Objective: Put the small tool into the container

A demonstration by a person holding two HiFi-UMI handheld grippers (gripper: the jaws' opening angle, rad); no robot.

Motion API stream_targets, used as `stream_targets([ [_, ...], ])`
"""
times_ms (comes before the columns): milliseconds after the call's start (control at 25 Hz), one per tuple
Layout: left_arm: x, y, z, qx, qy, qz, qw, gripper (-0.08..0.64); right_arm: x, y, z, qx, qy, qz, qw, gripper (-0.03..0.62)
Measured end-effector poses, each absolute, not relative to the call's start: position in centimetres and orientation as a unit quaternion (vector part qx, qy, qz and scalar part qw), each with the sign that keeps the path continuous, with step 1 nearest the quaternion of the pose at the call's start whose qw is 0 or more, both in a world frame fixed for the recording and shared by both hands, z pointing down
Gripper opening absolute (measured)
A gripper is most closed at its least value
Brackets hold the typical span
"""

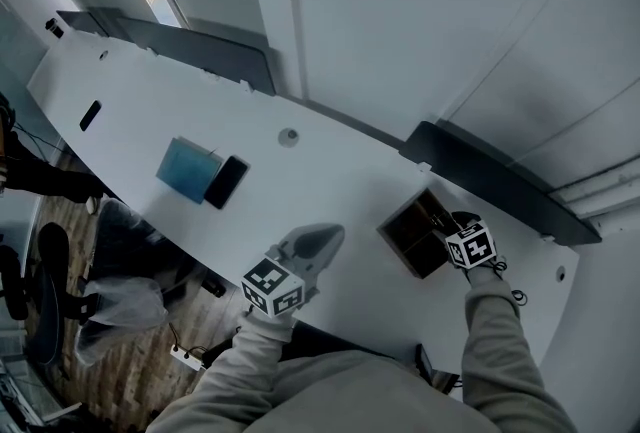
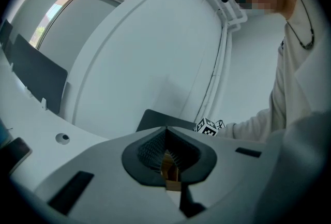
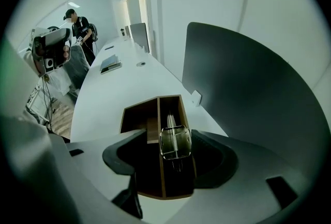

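Brown wooden divided container [image 3: 138,109] held the small clear-and-metal tool [image 3: 175,141] in its narrower compartment, and with the right gripper [image 3: 170,155] hanging over it, jaws wide apart and pressing nothing, a straight lift clear of the divider [image 3: 159,124] looked the careful finish.

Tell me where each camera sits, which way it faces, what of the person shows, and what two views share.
Head view: on the person's head, steeply down at the white desk; both sleeves, left tongs and right tongs show.
Left gripper view: on the left tongs, along shut jaws toward the wall; the right sleeve shows.
Right gripper view: on the right tongs, along open jaws down the desk; none of their body shows.
Shared: head and right gripper views show the wooden container.
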State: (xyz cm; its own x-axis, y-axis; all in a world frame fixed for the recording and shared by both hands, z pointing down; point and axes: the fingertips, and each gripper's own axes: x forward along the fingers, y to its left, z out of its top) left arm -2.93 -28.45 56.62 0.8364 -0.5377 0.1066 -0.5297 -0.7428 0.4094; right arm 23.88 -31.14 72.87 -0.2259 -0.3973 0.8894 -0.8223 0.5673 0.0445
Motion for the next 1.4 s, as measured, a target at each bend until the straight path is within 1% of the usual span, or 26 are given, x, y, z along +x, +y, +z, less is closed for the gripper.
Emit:
stream_targets([
  [120,-2.5,-28.5,55.8,0.937,-0.281,-0.01,0.209,0.002,23.9,-31.3,71.6,0.423,-0.749,0.223,0.46,0.241],
  [600,1.0,-28.8,48.3,0.957,-0.242,-0.035,0.158,0.001,23.7,-29.5,64.9,0.471,-0.763,0.239,0.372,0.236],
  [640,1.3,-28.8,47.7,0.958,-0.238,-0.036,0.152,0.002,23.6,-29.2,64.7,0.471,-0.765,0.245,0.366,0.225],
  [720,1.8,-28.9,46.7,0.961,-0.233,-0.037,0.145,0.001,23.4,-28.8,64.3,0.472,-0.767,0.256,0.353,0.178],
  [760,2.1,-28.8,46.2,0.962,-0.229,-0.039,0.144,0.0,23.5,-28.6,64.0,0.473,-0.768,0.259,0.345,0.125],
  [880,3.1,-28.2,45.0,0.966,-0.217,-0.042,0.138,0.0,23.6,-28.0,62.9,0.48,-0.775,0.267,0.312,0.027],
  [1040,4.2,-28.2,44.5,0.968,-0.212,-0.032,0.132,0.001,24.2,-27.7,62.0,0.49,-0.778,0.272,0.283,0.02],
  [1400,5.7,-27.6,44.0,0.974,-0.191,-0.012,0.125,0.001,24.7,-27.6,59.4,0.508,-0.78,0.252,0.263,0.02],
])
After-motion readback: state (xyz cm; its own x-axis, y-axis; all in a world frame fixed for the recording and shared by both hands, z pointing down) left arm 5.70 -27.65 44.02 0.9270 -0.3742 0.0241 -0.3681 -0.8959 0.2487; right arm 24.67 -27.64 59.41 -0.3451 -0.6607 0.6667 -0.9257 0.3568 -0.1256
